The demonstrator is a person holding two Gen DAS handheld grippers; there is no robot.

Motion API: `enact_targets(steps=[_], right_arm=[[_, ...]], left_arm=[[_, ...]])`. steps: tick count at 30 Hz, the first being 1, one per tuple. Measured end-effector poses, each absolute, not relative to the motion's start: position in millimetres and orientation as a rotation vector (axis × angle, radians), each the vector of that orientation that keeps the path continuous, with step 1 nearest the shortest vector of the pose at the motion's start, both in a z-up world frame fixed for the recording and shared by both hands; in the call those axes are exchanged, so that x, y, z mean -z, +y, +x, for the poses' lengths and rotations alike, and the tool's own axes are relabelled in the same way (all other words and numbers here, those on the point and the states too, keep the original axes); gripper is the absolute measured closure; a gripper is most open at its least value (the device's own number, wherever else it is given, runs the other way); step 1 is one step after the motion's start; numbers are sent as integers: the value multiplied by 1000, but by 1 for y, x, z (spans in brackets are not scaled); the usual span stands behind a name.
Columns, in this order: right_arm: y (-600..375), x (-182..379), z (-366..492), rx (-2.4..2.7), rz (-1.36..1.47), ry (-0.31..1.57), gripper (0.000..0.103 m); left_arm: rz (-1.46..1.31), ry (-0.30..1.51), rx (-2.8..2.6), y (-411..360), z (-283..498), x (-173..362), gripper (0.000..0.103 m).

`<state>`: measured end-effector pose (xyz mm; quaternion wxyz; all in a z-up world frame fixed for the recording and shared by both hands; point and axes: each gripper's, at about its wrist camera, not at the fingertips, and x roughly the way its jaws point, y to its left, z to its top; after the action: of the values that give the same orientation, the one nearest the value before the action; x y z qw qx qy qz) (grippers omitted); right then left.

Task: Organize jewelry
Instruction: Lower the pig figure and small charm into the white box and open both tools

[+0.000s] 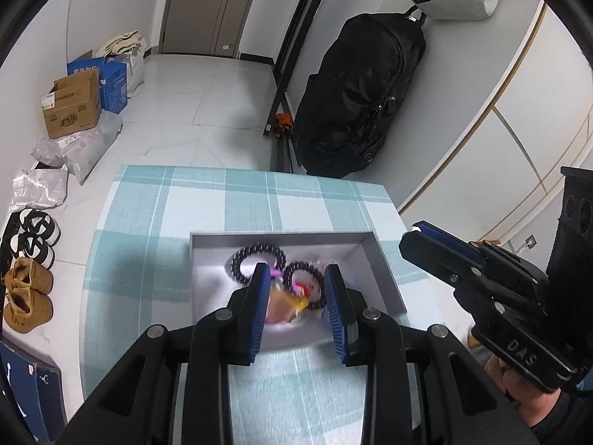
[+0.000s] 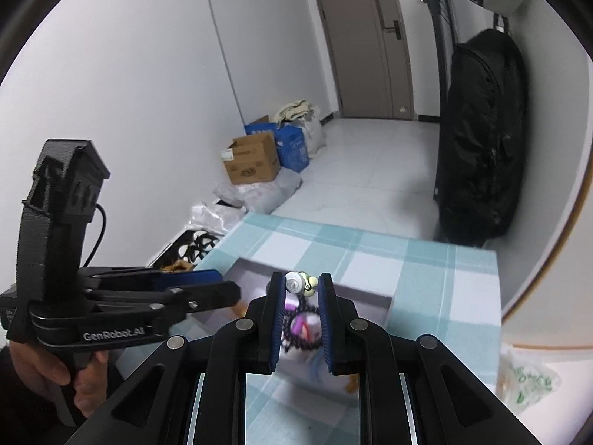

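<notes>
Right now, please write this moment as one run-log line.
left gripper: open, over gray box | right gripper: shut on beaded charm | bead bracelets: in box

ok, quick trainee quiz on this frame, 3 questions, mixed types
1. True or false: the black bead bracelets lie inside the shallow grey box.
2. What is between the fingertips of the right gripper? A) a small pale beaded piece; B) a wristwatch; C) nothing.
3. Fill in: the ____ gripper is open above the box, with nothing between its fingers.

Key: 1 true. 2 A. 3 left: the left gripper is spread wide over the bracelets.
</notes>
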<state>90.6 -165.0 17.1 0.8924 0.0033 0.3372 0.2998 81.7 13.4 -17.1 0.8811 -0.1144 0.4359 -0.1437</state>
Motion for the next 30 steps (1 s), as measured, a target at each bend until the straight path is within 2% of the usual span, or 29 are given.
enact_targets(steps=[7,16,17,18,19,20,21,22,25,30], right_arm=[[-167,-5,110,-666,64,729,86],[-168,31,138,-706,127,874,83],[-171,32,140,-697,136,882,78],[-173,33,141,-693,148,885,67],[-177,33,142,-692,170,886,61],[-180,32,142,-690,183,883,51],[-184,30,142,-686,198,873,48],[-187,27,141,-684,202,861,48],[-191,21,137,-667,199,839,40],[-194,15,129,-655,200,804,35]], left_arm=[[-235,946,302,9,99,29,78],[-272,975,317,9,116,35,77],[-285,987,317,11,118,36,72],[-298,996,320,12,119,37,69],[-320,997,324,14,119,38,64],[-333,992,320,16,118,37,56],[-341,985,314,18,117,36,53],[-347,977,316,19,116,35,49],[-350,951,316,20,111,29,48],[-308,915,280,19,104,22,48]])
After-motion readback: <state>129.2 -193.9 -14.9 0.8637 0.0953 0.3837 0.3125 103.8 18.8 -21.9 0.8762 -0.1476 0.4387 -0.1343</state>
